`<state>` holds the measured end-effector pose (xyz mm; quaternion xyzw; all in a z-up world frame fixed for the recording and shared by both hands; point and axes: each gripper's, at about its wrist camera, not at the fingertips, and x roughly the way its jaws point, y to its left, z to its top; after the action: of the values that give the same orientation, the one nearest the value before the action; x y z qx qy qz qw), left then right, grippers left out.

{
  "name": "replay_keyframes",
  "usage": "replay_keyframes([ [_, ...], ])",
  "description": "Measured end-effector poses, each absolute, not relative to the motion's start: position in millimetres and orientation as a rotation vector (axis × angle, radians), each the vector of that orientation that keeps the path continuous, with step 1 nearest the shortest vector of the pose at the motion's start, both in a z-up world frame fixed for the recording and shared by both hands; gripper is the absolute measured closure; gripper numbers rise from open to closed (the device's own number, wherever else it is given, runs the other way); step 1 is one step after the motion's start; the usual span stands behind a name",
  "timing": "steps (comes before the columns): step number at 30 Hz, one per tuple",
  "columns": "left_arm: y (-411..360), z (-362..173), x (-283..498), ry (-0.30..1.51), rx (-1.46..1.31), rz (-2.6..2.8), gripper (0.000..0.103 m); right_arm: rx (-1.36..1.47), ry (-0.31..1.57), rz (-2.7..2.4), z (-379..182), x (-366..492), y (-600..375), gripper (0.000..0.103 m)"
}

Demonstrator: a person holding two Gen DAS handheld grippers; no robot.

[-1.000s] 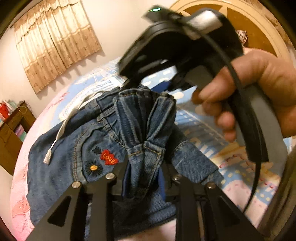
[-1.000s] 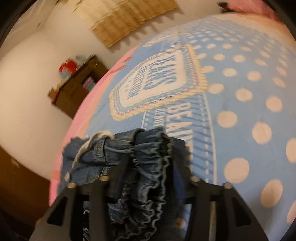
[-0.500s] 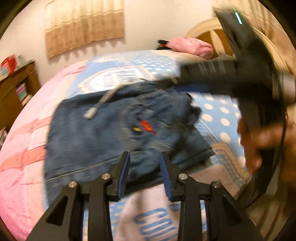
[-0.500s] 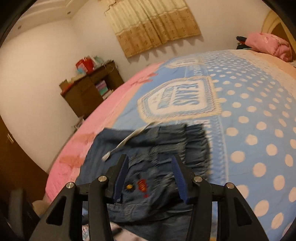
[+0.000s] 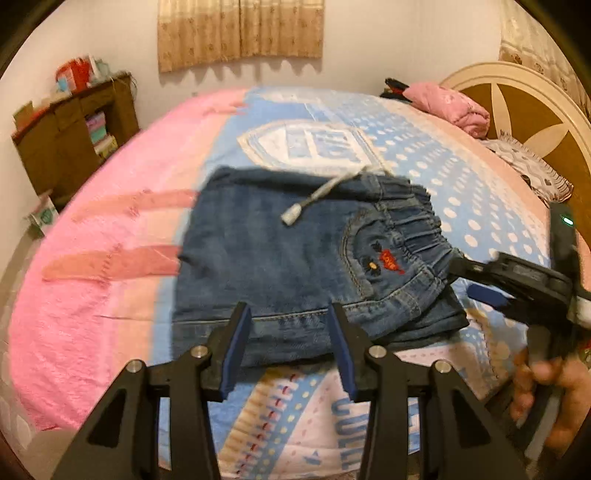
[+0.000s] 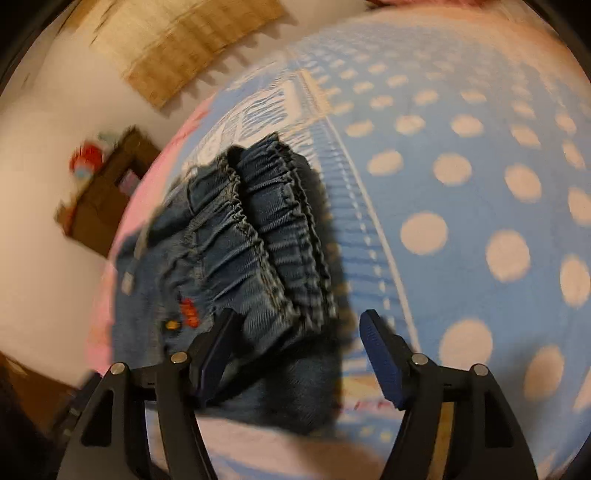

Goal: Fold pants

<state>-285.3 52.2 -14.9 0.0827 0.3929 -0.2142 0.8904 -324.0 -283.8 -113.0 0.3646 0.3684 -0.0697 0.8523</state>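
The blue denim pants (image 5: 295, 254) lie folded on the bed, with a white drawstring (image 5: 317, 199) on top and a red embroidered patch near the elastic waistband. My left gripper (image 5: 291, 332) is open and empty, just short of the pants' near edge. My right gripper (image 5: 476, 284) shows at the right of the left wrist view, beside the waistband. In the right wrist view the right gripper (image 6: 299, 343) is open, its jaws on either side of the near corner of the pants (image 6: 243, 240), not gripping them.
The bed has a pink and blue polka-dot cover (image 5: 461, 177). A pink folded blanket (image 5: 450, 107) lies by the wooden headboard (image 5: 524, 107). A brown shelf unit (image 5: 74, 136) stands by the wall at left, under a curtain (image 5: 240, 29).
Both grippers let go of the waistband and opened. The pants dropped flat onto the bed. The left gripper drew back; the right one came back in close to the waistband corner.
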Motion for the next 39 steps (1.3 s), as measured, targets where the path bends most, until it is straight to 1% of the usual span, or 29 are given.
replay_keyframes([
  [4,56.9,-0.4,-296.3,0.807,0.163,-0.415,0.059,0.711,0.697,-0.100,-88.5,-363.2,-250.2,0.034],
  [10,63.9,9.0,-311.6,0.797,0.146,-0.392,0.059,0.569,0.674,-0.091,-60.5,-385.4,-210.0,0.034],
  [17,69.7,9.7,-313.5,0.795,0.164,-0.366,0.059,0.528,0.671,-0.115,-52.9,-391.6,-210.4,0.034],
  [20,69.5,9.1,-306.5,0.797,0.175,-0.345,0.059,0.471,0.676,-0.137,-43.1,-390.6,-208.2,0.034],
  [27,70.2,8.0,-296.5,0.791,0.176,-0.313,0.059,0.313,0.605,-0.189,-13.6,-388.2,-187.1,0.033],
  [28,68.3,3.9,-294.4,0.802,0.190,-0.308,0.059,0.295,0.609,-0.187,-12.8,-386.2,-183.7,0.033],
  [29,66.9,0.5,-292.6,0.812,0.201,-0.303,0.059,0.280,0.619,-0.181,-13.1,-383.0,-180.6,0.030],
  [30,65.8,-3.1,-290.6,0.824,0.210,-0.296,0.059,0.273,0.630,-0.175,-14.3,-379.7,-178.7,0.029],
  [35,72.2,-15.0,-270.9,0.851,0.218,-0.268,0.059,0.321,0.669,-0.176,-31.4,-369.4,-189.2,0.029],
  [39,86.5,-14.1,-237.8,0.850,0.214,-0.226,0.058,0.507,0.690,-0.161,-47.7,-355.8,-230.1,0.029],
])
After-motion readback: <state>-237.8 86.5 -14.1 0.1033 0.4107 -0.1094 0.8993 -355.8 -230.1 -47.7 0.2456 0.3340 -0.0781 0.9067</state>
